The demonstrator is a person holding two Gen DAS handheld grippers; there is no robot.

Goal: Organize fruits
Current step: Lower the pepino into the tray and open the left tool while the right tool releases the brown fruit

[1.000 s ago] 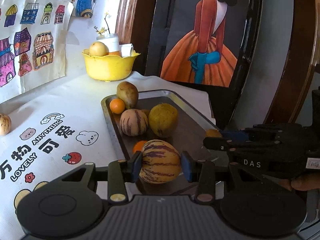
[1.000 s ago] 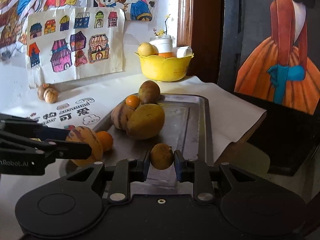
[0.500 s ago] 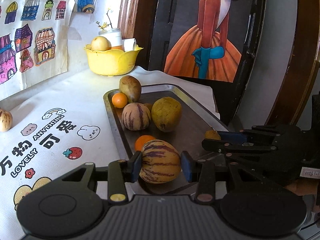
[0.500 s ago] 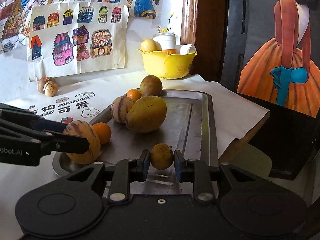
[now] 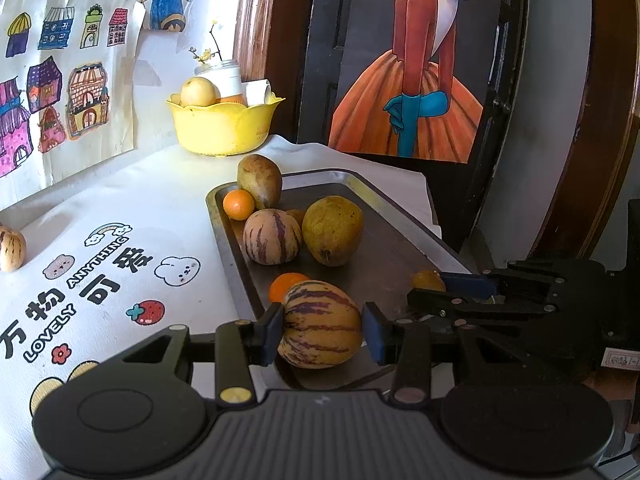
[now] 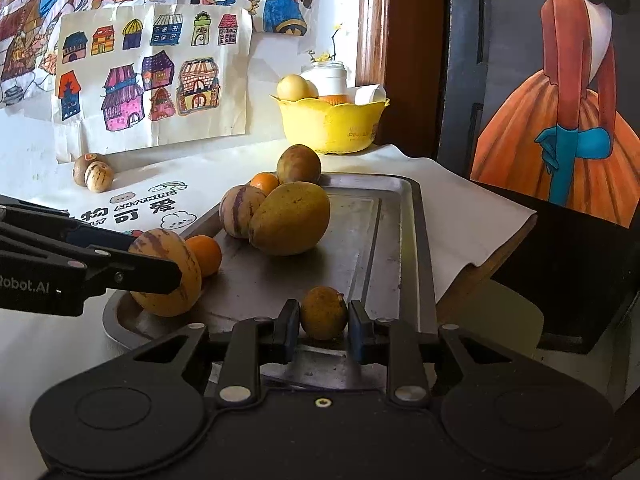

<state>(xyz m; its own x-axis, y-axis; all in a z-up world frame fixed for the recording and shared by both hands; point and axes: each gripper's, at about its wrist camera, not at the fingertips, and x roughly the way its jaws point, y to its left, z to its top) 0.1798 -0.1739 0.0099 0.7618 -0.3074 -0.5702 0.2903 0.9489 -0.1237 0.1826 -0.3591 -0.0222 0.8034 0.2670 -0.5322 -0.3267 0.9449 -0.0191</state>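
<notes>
At the far left edge of the printed tablecloth (image 5: 120, 208), by the wall, a small striped fruit (image 6: 100, 176) lies against a brown one (image 6: 83, 166). The left gripper (image 5: 322, 330) has its jaws pinching a striped melon (image 5: 320, 324) at the near left corner of the metal tray (image 5: 392, 248); whether the melon touches the tray floor cannot be told. An orange (image 5: 285, 284) sits just behind it, touching or almost so. Further along the tray's left edge lies a second striped melon (image 5: 272, 237), pressed against a yellow-green mango (image 5: 332, 230), with a small orange (image 5: 238, 205) and a brown oval fruit (image 5: 260, 181) at the far left corner. Beyond the tray, at the back of the table, a yellow bowl (image 5: 224, 126) holds a pale round fruit (image 5: 199, 92). At the tray's near edge, right of centre, the right gripper (image 6: 323, 322) has its jaws closed on a small brownish-yellow fruit (image 6: 323, 312).
</notes>
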